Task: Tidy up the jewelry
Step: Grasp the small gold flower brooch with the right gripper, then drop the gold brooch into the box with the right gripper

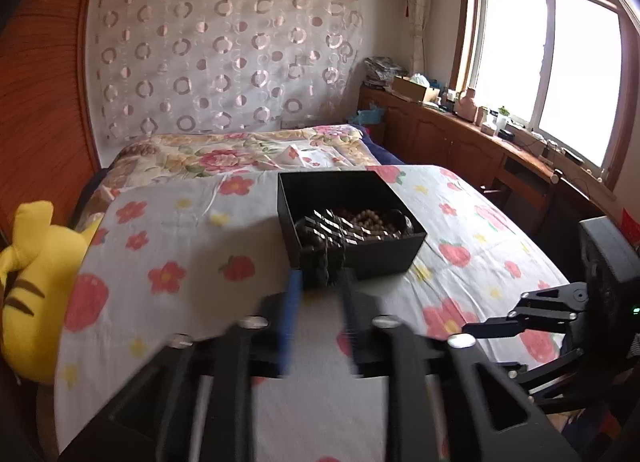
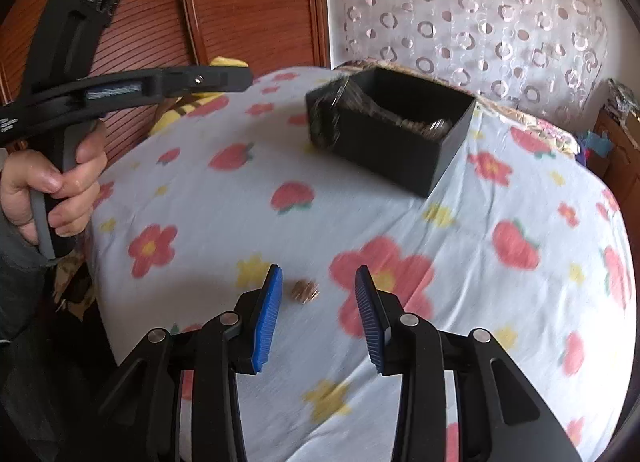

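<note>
Jewelry box (image 1: 352, 217): black, open, on the flowered bed sheet (image 1: 192, 246), holding beaded bracelets (image 1: 372, 221).
Left hand-held gripper (image 1: 318, 282): jaws parted; dark beaded strand (image 1: 322, 266) hanging between, over the box's near edge.
Right hand-held gripper (image 2: 318, 282): jaws spread around a small gold piece (image 2: 305, 290) on the sheet.

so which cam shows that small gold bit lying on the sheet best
The right wrist view: the small gold piece lies on the floral sheet, in plain sight between the open jaws, though blurred. The left wrist view does not show it at all.
</note>
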### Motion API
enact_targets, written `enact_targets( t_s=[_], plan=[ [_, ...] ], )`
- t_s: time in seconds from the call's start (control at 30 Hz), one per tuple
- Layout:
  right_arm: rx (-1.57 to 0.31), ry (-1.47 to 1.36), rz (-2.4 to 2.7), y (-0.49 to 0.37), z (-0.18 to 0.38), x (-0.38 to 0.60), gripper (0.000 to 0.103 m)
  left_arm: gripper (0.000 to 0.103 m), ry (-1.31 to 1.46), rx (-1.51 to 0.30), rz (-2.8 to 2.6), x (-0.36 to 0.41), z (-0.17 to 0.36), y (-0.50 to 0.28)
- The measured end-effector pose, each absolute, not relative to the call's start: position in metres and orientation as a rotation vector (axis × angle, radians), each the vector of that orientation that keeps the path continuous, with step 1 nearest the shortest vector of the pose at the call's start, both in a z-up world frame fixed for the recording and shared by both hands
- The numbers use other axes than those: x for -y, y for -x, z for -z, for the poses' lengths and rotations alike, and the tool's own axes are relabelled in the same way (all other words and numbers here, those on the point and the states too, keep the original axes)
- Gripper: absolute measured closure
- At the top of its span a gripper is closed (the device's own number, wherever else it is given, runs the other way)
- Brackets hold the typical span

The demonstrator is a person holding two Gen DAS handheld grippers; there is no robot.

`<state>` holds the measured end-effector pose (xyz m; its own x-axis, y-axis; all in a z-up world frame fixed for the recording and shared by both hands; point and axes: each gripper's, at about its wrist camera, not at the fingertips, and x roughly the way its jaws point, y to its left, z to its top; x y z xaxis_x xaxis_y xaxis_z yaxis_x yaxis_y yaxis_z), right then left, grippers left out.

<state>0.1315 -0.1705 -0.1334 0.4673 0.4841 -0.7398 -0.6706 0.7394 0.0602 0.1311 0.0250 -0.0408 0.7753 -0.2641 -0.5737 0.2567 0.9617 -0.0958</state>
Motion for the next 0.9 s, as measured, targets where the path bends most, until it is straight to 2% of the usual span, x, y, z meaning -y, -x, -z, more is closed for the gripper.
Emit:
enact_targets(
  t_s=[0.13, 0.17, 0.2, 0.23, 0.27, 0.37, 0.5, 0.77, 0.9],
  plan=[
    [-0.837, 0.268, -0.703, -0.135, 0.141, 0.167, 0.067, 0.059, 0.014, -0.614, 0.27, -0.024, 0.045, -0.117],
    [-0.829, 0.28, -0.694, -0.135, 0.142, 0.165, 0.069, 0.053, 0.019, -0.613, 0.271, -0.023, 0.046, -0.114],
    [-0.826, 0.289, -0.688, -0.137, 0.142, 0.164, 0.073, 0.049, 0.022, -0.613, 0.275, -0.023, 0.047, -0.113],
    [-0.824, 0.304, -0.681, -0.138, 0.14, 0.163, 0.084, 0.049, 0.022, -0.614, 0.278, -0.022, 0.048, -0.112],
    [-0.819, 0.326, -0.674, -0.137, 0.14, 0.16, 0.086, 0.049, 0.019, -0.615, 0.276, -0.02, 0.049, -0.111],
    [-0.799, 0.38, -0.685, -0.135, 0.139, 0.158, 0.087, 0.046, 0.02, -0.62, 0.271, -0.02, 0.051, -0.111],
    [-0.782, 0.364, -0.683, -0.14, 0.131, 0.161, 0.087, 0.035, 0.021, -0.615, 0.261, -0.019, 0.051, -0.111],
    [-0.669, 0.261, -0.63, -0.192, 0.075, 0.165, 0.087, 0.014, 0.009, -0.583, 0.209, -0.018, 0.038, -0.128],
    [-0.655, 0.235, -0.613, -0.219, 0.062, 0.159, 0.087, 0.009, 0.019, -0.568, 0.185, -0.019, 0.03, -0.137]
  ],
)
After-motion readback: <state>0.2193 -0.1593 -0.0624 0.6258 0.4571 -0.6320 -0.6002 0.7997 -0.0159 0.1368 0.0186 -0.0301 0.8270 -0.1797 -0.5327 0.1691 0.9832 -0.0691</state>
